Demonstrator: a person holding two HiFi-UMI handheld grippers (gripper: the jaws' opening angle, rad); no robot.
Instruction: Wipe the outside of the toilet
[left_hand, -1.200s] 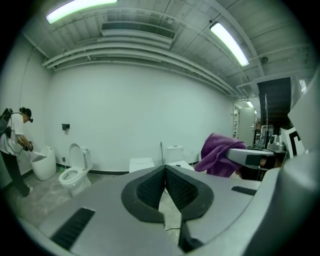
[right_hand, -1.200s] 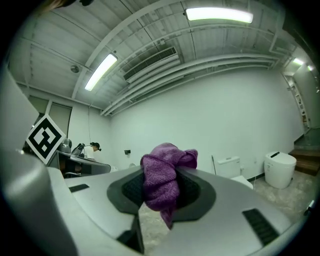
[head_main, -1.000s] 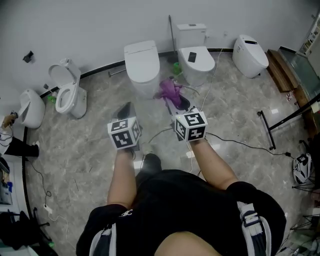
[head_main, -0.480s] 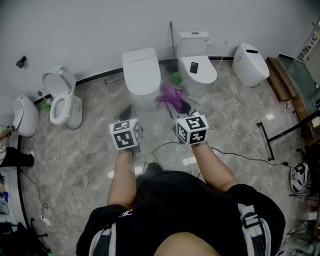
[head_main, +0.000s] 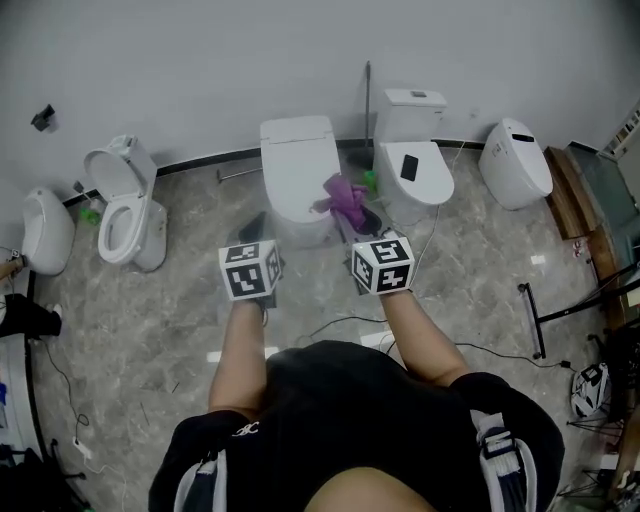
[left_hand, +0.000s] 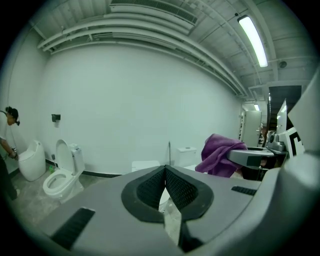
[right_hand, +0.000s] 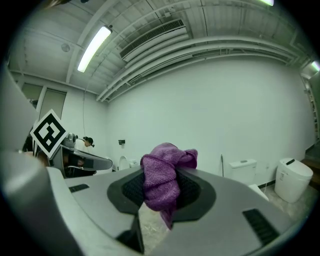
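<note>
A white toilet with its lid down (head_main: 297, 172) stands straight ahead against the wall; it also shows small in the left gripper view (left_hand: 145, 165). My right gripper (head_main: 360, 217) is shut on a purple cloth (head_main: 343, 196), which bunches up between the jaws (right_hand: 162, 177) and hangs just right of that toilet's bowl. My left gripper (head_main: 254, 228) is shut with nothing in it (left_hand: 165, 187), held in front of the toilet's left side. Both grippers are short of touching the toilet.
An open-lid toilet (head_main: 122, 200) stands to the left and a urinal-like fixture (head_main: 45, 230) further left. Right are a tank toilet with a phone on its lid (head_main: 415, 170) and another closed toilet (head_main: 520, 163). Cables (head_main: 470, 345) lie on the marble floor.
I have stepped forward: the closed toilet is nearer and more centred. Both grippers keep their pose, and the purple cloth now sits right beside the bowl.
</note>
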